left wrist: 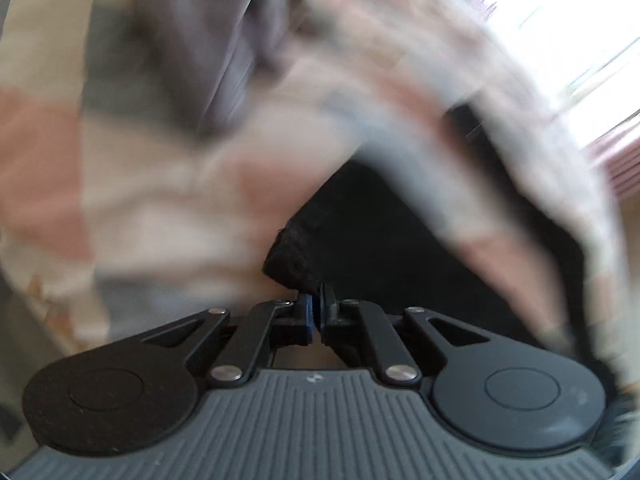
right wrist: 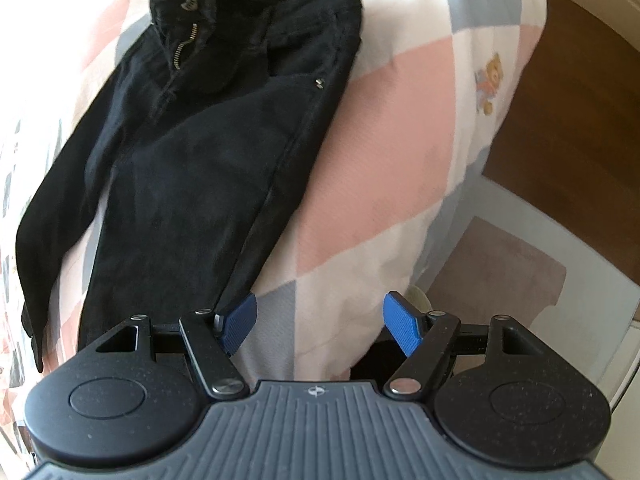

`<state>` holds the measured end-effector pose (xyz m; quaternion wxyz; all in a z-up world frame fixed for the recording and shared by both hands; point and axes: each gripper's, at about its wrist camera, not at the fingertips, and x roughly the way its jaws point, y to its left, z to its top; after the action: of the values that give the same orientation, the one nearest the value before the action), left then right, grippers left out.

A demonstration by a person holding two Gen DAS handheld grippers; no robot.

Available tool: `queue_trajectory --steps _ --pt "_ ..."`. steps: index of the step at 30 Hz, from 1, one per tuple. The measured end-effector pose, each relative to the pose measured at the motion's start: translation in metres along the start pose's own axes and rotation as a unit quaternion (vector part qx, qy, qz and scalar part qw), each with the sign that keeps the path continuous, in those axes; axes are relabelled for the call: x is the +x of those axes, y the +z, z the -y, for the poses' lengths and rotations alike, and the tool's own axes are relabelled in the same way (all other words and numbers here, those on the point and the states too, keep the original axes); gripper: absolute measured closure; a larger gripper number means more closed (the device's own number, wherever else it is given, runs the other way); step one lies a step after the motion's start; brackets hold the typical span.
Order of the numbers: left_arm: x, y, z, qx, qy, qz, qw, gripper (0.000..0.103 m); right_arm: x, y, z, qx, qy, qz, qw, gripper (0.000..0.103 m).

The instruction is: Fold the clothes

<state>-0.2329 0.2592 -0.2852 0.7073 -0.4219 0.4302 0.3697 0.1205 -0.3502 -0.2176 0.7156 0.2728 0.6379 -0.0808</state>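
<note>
Closest to me, the left tool [left wrist: 320, 312] has its blue pads pinched together on a thin edge of the black denim jeans [left wrist: 380, 232], and that bite looks shallow: only a corner of dark cloth seems to sit between the pads, so a tug from here could pull it free, or the weight of the rest of the garment could drag it out. The left wrist view is smeared by motion, so I cannot say which part of the jeans is caught, a hem or a leg edge. The right tool [right wrist: 320, 326] hangs with its jaws wide and nothing between them, its left pad just over the lower edge of a trouser leg [right wrist: 176, 240], its right pad over the pink, white and grey checked bed cover [right wrist: 380, 128]. If it closes where it is, it may gather cover along with denim and spoil the fold. Further off, the jeans lie spread on the bed with the fly open and one leg splayed out to the side [right wrist: 52, 184]; the cuffs run out of sight under the tool body. Beyond the bed edge a brown wooden floor [right wrist: 580, 92] shows, where a dropped garment might slide off.
</note>
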Motion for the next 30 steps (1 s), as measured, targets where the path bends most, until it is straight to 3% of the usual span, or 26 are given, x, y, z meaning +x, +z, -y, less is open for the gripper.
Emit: queue_trajectory --steps 2,5,8,12,18,22,24,28,30 --pt "0.021 -0.001 0.007 0.008 0.032 -0.011 0.9994 0.096 0.002 0.001 0.005 0.005 -0.003 -0.002 1.000 0.031" --pt "0.015 0.006 0.024 0.010 0.060 -0.003 0.9982 0.095 -0.009 0.012 0.011 0.005 0.014 0.030 0.999 0.031" --pt "0.006 0.009 0.023 -0.012 0.071 -0.005 0.9974 0.088 -0.022 0.036 0.022 0.011 0.039 0.076 0.996 0.031" --pt "0.001 0.002 0.035 -0.010 0.112 0.006 0.9937 0.084 -0.022 0.082 0.039 0.031 0.062 0.110 0.992 0.031" --pt "-0.032 -0.020 0.053 -0.026 0.158 0.027 0.9868 0.079 0.015 0.150 0.047 0.030 0.057 0.095 0.993 0.031" --pt "-0.044 -0.031 0.084 -0.024 0.160 0.034 0.9862 0.079 0.050 0.180 0.042 0.018 0.062 0.060 0.996 0.032" --pt "-0.046 -0.037 0.104 -0.016 0.152 0.032 0.9878 0.079 0.055 0.184 0.035 -0.013 0.073 0.053 0.996 0.091" --pt "-0.047 -0.051 0.147 0.009 0.116 0.028 0.9928 0.079 0.038 0.183 0.031 -0.062 0.075 0.062 0.993 0.097" --pt "-0.041 -0.051 0.166 0.024 0.101 0.021 0.9944 0.079 0.043 0.187 0.038 -0.061 0.063 0.039 0.995 0.097"
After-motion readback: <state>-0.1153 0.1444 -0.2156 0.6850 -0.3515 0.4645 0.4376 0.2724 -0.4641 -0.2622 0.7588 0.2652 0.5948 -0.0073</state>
